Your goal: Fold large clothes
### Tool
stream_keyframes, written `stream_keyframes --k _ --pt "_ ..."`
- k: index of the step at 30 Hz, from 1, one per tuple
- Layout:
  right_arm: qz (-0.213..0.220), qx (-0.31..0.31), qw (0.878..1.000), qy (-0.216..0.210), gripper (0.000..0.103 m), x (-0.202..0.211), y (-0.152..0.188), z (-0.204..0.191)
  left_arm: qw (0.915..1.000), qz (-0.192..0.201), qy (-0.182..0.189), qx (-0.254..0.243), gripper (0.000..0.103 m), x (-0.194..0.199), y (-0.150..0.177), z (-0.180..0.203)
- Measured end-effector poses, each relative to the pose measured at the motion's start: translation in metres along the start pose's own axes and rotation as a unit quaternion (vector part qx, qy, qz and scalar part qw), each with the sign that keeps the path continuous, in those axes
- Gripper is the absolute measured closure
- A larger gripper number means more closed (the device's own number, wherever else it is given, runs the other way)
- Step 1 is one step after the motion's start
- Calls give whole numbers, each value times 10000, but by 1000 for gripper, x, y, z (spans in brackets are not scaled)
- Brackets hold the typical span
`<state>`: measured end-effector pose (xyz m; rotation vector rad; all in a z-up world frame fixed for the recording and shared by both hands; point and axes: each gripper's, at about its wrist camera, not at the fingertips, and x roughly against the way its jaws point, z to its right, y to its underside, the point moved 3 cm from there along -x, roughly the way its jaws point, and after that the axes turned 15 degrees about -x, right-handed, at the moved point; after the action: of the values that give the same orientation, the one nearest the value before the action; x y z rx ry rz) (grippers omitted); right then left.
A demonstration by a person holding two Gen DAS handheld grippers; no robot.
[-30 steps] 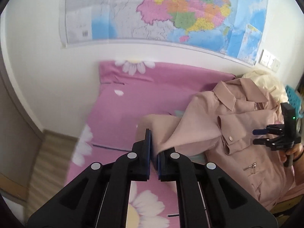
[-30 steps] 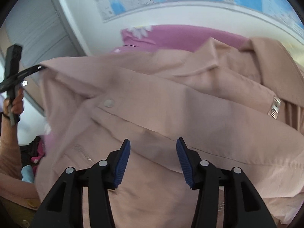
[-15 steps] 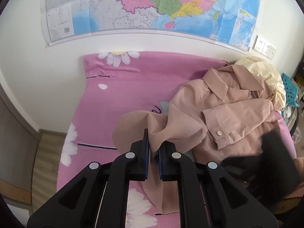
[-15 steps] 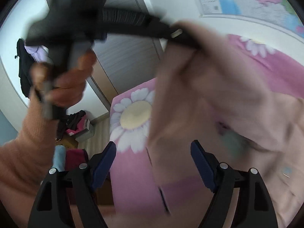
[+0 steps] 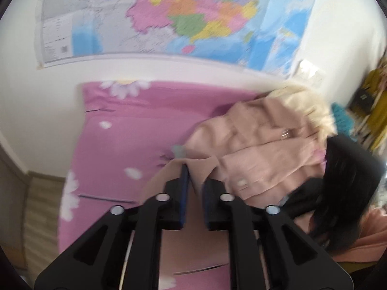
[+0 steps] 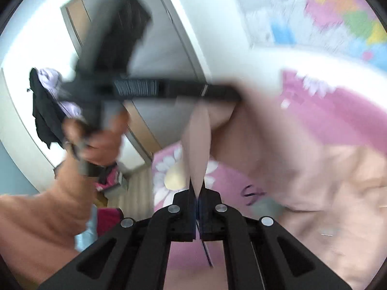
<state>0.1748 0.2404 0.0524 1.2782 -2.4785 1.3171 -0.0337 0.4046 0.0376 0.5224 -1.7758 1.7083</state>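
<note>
One pink jacket (image 5: 261, 159) is seen spread on the bed's pink daisy-print sheet (image 5: 125, 145), beside one cream garment (image 5: 304, 101). One sleeve end of the jacket is lifted between two claws. The left claw (image 5: 194, 188) is opening, with a fold of the sleeve between its two pads, loosely held if at all. The right claw (image 6: 197, 200) is clenched on a narrow pinch of the same sleeve. One wall map (image 5: 169, 17) is hung above the bed.

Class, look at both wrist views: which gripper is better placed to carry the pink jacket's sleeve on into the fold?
Right. The right gripper is clamped on the sleeve; the left gripper is opening, cloth loose between its fingers.
</note>
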Motion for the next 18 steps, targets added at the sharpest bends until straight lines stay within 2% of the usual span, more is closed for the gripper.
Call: stream_keyframes --k 1,3,5,8,11,13,15,16,17,18 --pt "118 -60 9999 -102 101 31 -7 4 9999 94 136 -34 76 3 -5 6" --pt "246 -150 9996 -43 101 72 -14 15 9984 369 371 -228 65 8 -18 24" --pt "517 -248 9978 320 101 119 -16 34 9957 598 620 -354 55 12 -27 41" --pt "760 -653 9903 960 101 166 -11 76 9911 849 854 -563 49 11 -35 62" --pt "831 -1228 9781 1461 101 195 -2 126 9908 753 962 -584 46 -7 -32 73" --pt "722 -1650 9655 1878 100 202 12 167 9938 479 806 -596 46 -32 -23 77" --pt "639 -2018 9503 2283 95 203 26 202 9947 184 839 -573 45 -58 -11 81" --pt "631 -2182 9435 2413 76 202 33 216 9947 60 875 -537 45 -69 -6 82" --pt "622 -2385 9324 2645 43 201 42 233 9947 -106 891 -510 45 -84 3 85" --pt "667 -2466 9260 2778 35 204 48 240 9946 -258 838 -559 45 -97 10 89"
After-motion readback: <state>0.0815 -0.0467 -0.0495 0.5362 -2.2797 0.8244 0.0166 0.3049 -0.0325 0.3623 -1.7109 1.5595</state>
